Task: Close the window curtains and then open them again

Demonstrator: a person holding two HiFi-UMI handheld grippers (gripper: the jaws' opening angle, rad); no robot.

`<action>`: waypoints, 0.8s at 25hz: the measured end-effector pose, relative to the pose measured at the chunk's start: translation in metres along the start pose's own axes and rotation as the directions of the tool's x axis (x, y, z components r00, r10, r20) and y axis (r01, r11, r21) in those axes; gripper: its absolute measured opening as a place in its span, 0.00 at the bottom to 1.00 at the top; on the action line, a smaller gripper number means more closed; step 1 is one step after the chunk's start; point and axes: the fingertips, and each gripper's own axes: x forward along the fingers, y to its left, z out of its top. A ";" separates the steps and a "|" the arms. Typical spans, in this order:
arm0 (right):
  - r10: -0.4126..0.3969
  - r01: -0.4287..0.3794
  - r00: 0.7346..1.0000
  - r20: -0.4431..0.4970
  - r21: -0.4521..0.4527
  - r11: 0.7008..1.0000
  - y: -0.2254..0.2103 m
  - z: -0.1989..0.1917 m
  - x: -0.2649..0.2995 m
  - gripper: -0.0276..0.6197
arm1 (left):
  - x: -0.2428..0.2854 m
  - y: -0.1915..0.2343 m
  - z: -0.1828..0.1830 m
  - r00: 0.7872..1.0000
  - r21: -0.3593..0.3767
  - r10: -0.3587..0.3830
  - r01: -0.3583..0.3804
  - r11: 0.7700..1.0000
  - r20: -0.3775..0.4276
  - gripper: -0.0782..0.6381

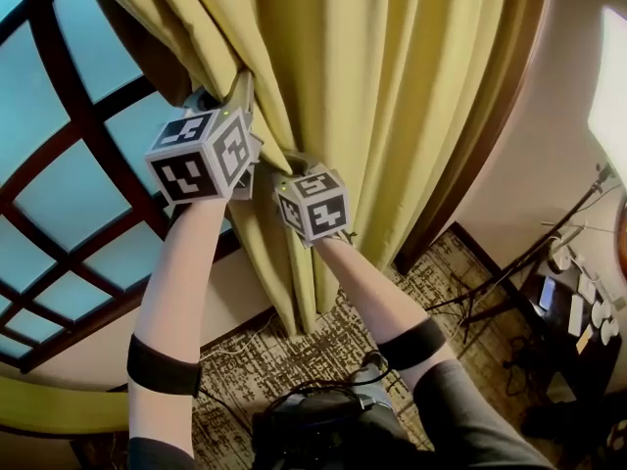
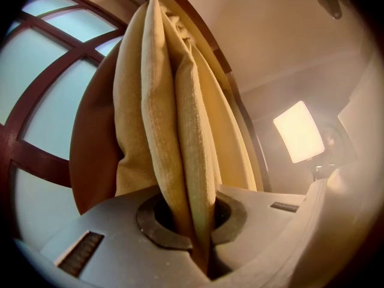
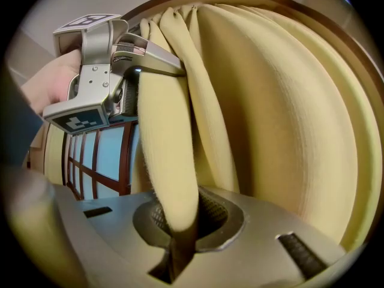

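A yellow curtain [image 1: 392, 96] hangs gathered in thick folds at the right of the window [image 1: 59, 194]. My left gripper [image 1: 240, 101] is shut on the curtain's leading edge, higher up. In the left gripper view a fold of the curtain [image 2: 180, 131] runs down between the closed jaws of that gripper [image 2: 201, 245]. My right gripper [image 1: 294, 164] is shut on the same edge just below. The right gripper view shows a fold of the curtain [image 3: 165, 161] pinched in that gripper [image 3: 177, 245], with the left gripper [image 3: 150, 59] clamped above it.
The dark wooden window frame [image 1: 93, 135] with pale panes fills the left. A patterned carpet [image 1: 294, 351] lies below. A stand with cables and white devices [image 1: 573, 292] sits at the right wall, and a bright panel [image 2: 299, 131] glows there.
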 end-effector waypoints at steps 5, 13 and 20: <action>-0.009 0.009 1.000 0.022 0.007 1.000 -0.031 0.010 -0.006 0.09 | 0.023 -0.015 0.007 1.000 0.012 0.014 -0.014 1.000 0.007 0.12; -0.039 0.038 0.998 0.057 0.018 0.999 -0.085 0.029 -0.028 0.09 | 0.063 -0.054 0.022 0.999 0.016 0.019 -0.020 1.000 0.028 0.12; -0.062 0.061 0.994 0.085 0.017 0.998 -0.101 0.038 -0.036 0.09 | 0.073 -0.062 0.028 0.999 0.008 0.005 -0.006 1.000 0.048 0.12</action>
